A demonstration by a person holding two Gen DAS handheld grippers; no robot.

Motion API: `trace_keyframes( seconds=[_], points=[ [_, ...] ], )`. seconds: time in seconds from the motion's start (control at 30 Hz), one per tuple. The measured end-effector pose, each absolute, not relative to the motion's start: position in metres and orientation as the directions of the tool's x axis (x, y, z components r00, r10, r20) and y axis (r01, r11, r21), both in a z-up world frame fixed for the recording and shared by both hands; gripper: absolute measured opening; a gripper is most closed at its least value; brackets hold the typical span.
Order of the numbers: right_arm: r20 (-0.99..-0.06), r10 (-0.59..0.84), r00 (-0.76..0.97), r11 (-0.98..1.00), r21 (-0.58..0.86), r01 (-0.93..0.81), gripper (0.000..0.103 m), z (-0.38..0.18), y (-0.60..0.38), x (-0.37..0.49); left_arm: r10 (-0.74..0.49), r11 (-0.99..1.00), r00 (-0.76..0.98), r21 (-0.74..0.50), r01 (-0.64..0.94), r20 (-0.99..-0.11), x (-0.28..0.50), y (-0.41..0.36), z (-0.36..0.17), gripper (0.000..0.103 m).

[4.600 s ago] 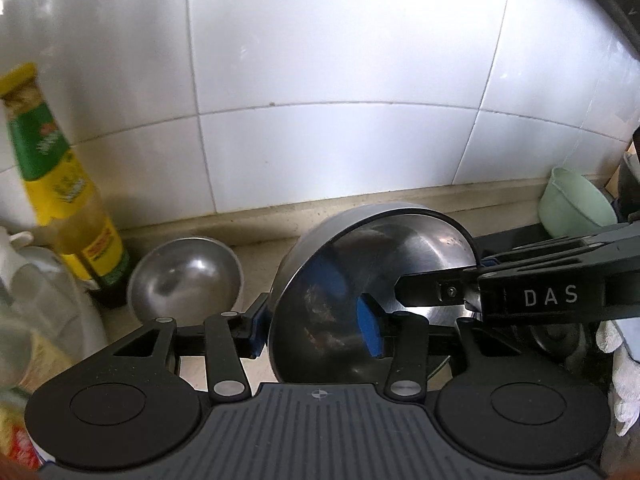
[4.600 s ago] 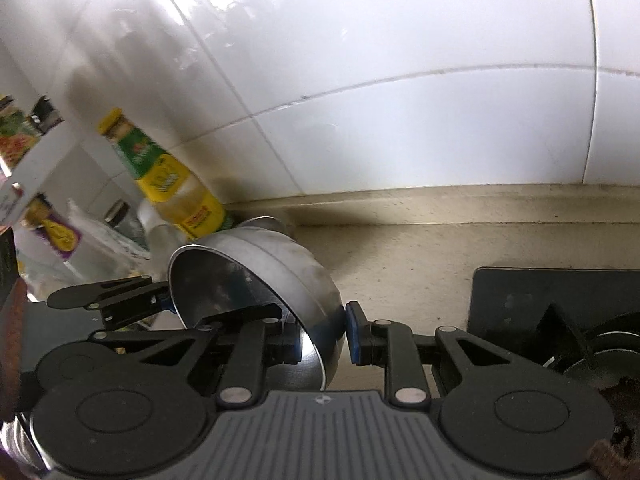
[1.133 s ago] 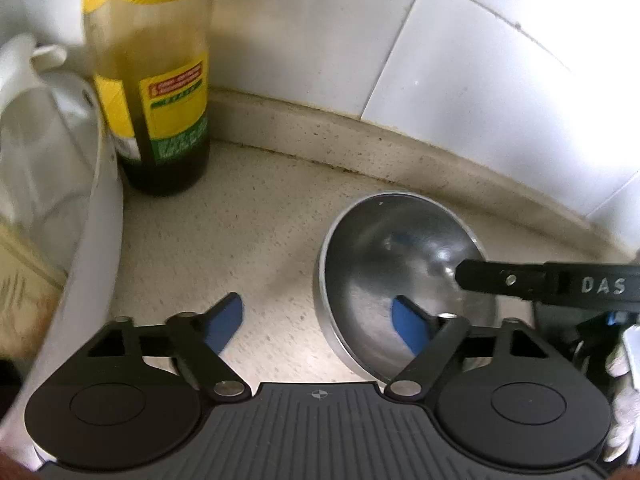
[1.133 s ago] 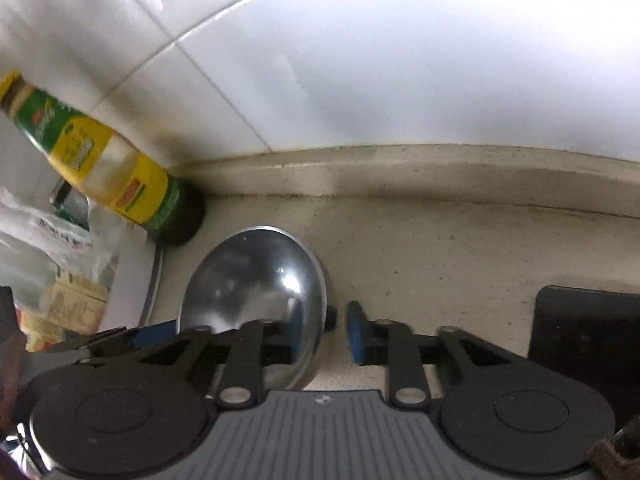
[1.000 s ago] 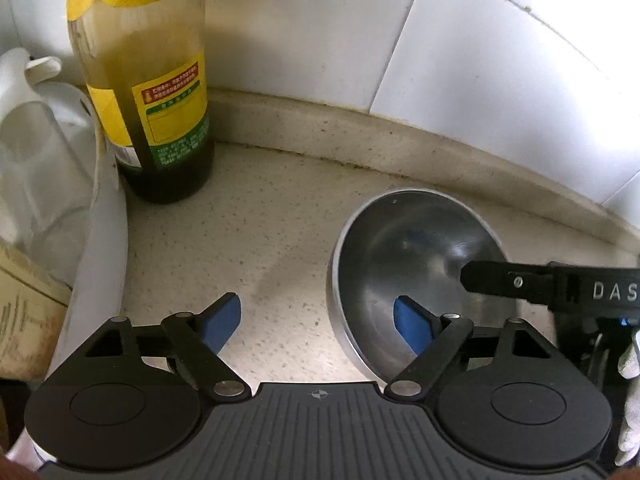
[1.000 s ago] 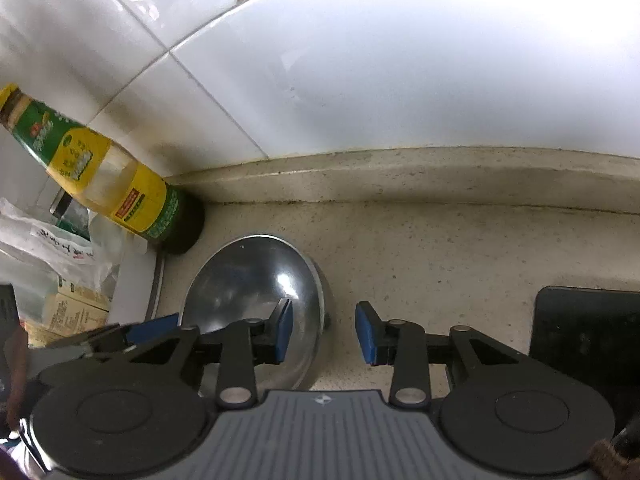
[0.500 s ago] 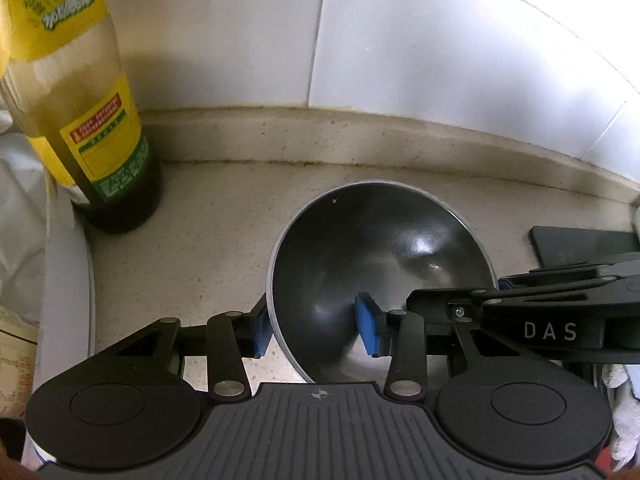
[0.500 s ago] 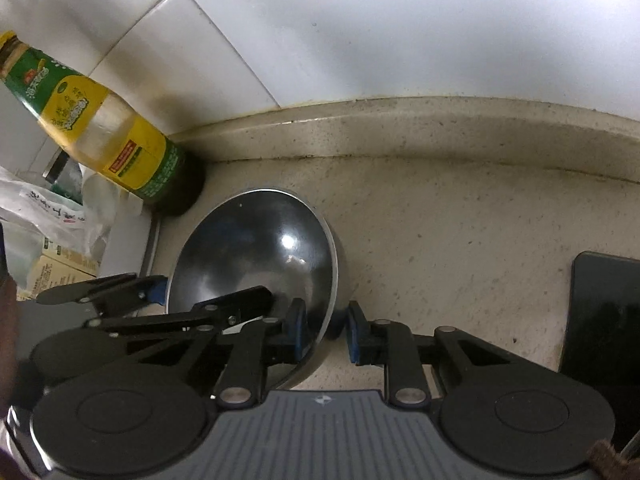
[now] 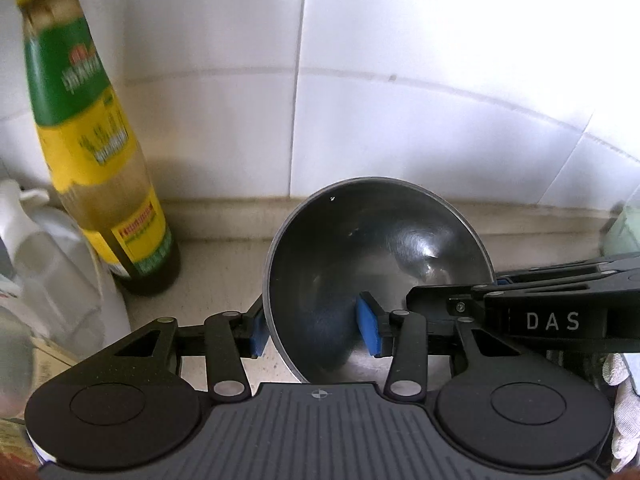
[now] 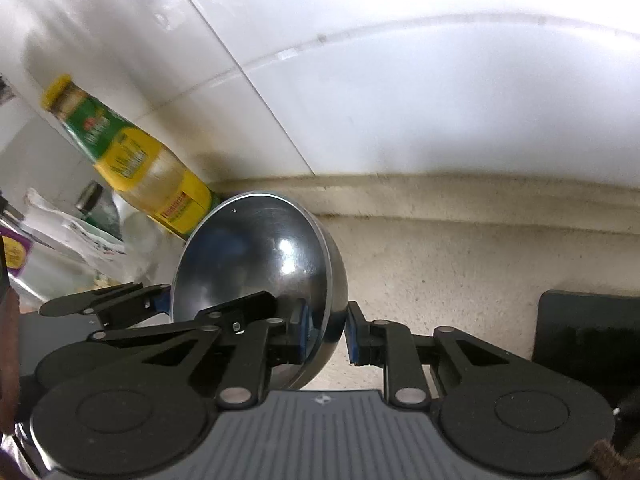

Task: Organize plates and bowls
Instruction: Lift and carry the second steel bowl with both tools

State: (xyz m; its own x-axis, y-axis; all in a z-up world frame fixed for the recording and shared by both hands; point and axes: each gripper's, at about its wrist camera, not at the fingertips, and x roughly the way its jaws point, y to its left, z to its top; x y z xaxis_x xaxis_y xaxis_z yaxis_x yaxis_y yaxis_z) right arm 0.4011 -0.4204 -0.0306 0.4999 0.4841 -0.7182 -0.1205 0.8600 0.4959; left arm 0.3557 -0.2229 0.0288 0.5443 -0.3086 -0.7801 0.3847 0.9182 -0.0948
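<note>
A steel bowl (image 9: 376, 276) is held tilted above a speckled bench (image 10: 460, 264), in front of a white tiled wall (image 9: 400, 80). The left hand-held gripper (image 9: 316, 330) is clenched on the bowl's near left rim, one blue pad outside and one inside. The right hand-held gripper (image 10: 326, 334) grasps the opposite rim the same way. A sauce bottle (image 9: 96, 160) with a green and yellow label stands just left of the bowl. A pale green bowl (image 9: 626, 228) sits far right, partly out of view. The task looks partway through: this bowl is in the air, not yet placed, and where it belongs is not shown.
</note>
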Motion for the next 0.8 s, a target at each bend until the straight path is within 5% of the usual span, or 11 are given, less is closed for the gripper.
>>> trace_keyframes(
  seconds=[0.8],
  points=[
    [-0.674,0.436,0.597,0.885,0.442,-0.148,0.019,0.049,-0.408,0.293,-0.388,0.883,0.604,-0.093,0.459,-0.696,0.251,-0.193,0.097,0.055]
  ],
)
